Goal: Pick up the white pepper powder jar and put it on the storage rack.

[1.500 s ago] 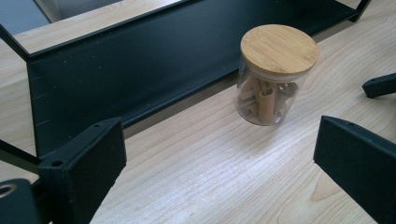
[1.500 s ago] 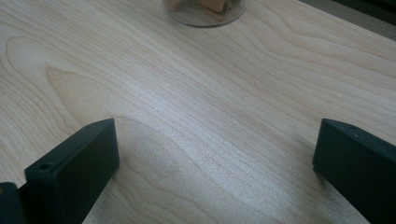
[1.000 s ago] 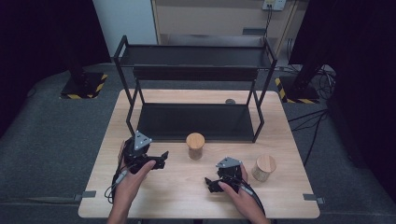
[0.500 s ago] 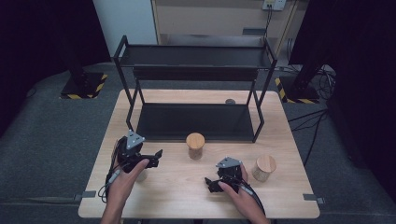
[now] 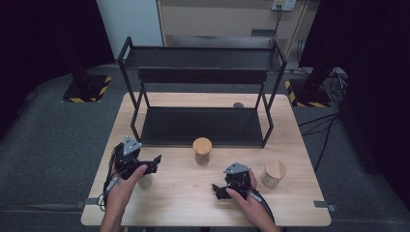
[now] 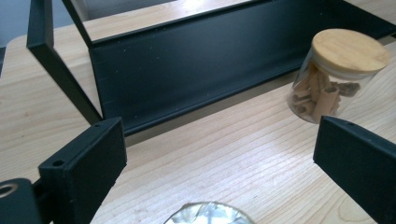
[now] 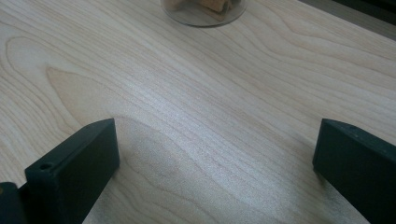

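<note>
Three small jars stand on the wooden table (image 5: 174,203) in front of a black two-tier rack (image 5: 203,123). A wooden-lidded glass jar (image 5: 202,151) holding tan pieces stands in the middle, also seen as the jar (image 6: 338,74) at upper right. Another wooden-lidded jar (image 5: 273,174) stands at the right. My left gripper (image 5: 152,164) is open above a small jar (image 5: 144,181), whose silvery top (image 6: 208,215) lies low between the jaws of the left gripper (image 6: 219,163). My right gripper (image 5: 217,191) is open over bare wood, as the right gripper (image 7: 215,158) view shows.
The rack's lower shelf (image 6: 187,70) lies just beyond the left gripper, with a slanted leg (image 6: 60,70) at its left. The middle jar's base (image 7: 203,9) is ahead of the right gripper. A small dark disc (image 5: 238,105) lies behind the rack.
My left gripper has drifted left and slightly toward the person, and the small jar now shows beside its hand. The right gripper has stayed put.
</note>
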`<state>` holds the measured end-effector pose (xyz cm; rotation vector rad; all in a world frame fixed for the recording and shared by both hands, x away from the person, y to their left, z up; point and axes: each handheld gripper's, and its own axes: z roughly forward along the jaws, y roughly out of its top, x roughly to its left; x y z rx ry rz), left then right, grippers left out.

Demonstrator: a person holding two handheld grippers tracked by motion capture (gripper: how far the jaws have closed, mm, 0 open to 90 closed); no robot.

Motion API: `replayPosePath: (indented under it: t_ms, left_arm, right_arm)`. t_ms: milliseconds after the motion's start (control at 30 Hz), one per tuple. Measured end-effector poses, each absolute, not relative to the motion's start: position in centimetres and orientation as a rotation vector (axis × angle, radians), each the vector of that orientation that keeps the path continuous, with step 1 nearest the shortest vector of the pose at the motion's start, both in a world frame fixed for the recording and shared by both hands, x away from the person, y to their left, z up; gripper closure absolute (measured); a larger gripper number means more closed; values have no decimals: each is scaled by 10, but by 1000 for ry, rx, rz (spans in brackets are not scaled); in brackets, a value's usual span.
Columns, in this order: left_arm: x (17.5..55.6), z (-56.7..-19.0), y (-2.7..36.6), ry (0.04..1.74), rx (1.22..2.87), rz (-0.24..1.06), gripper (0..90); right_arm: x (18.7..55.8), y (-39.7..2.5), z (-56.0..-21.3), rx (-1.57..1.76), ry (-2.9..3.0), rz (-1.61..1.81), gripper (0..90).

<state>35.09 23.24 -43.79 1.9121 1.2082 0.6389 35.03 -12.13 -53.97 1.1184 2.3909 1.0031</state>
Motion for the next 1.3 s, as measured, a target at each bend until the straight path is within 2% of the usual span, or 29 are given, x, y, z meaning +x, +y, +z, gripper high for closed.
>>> replayPosePath:
  t_ms: [1300]
  left_arm:
    - [330, -486, 243, 1224, 1948, 649, 26]
  right_arm:
    - [350, -121, -540, 1118, 2391, 1003, 4]
